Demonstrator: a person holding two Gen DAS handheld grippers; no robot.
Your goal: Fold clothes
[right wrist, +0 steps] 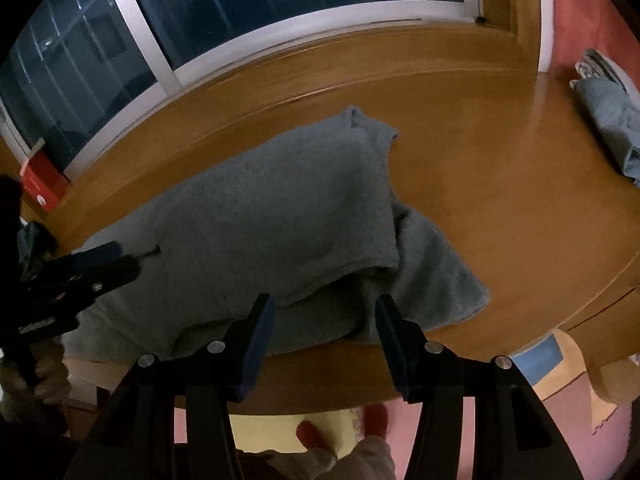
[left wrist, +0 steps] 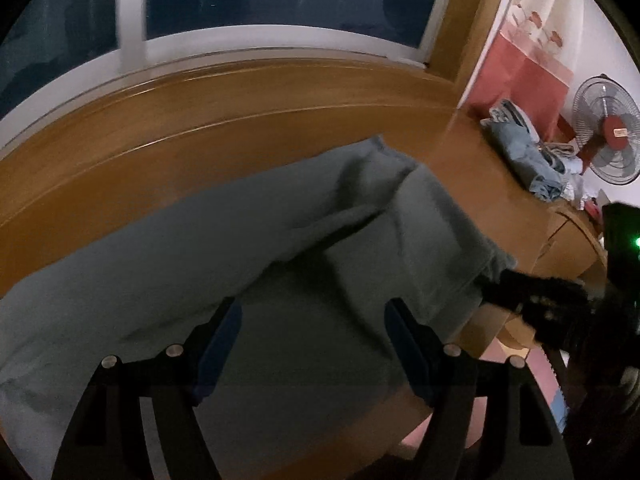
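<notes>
Now the half-folded grey garment (right wrist: 272,216) is seen spread on the wooden tabletop (right wrist: 500,208), while the left hand-held gripper (left wrist: 312,344) and right hand-held gripper (right wrist: 324,340) are kept released above its near edge, likely poised for another fold.

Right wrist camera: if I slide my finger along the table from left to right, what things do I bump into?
Red box by the window → the other tool, at the cloth's left edge → big grey cloth in the middle → bare wooden table → blue folded clothes far right.
</notes>
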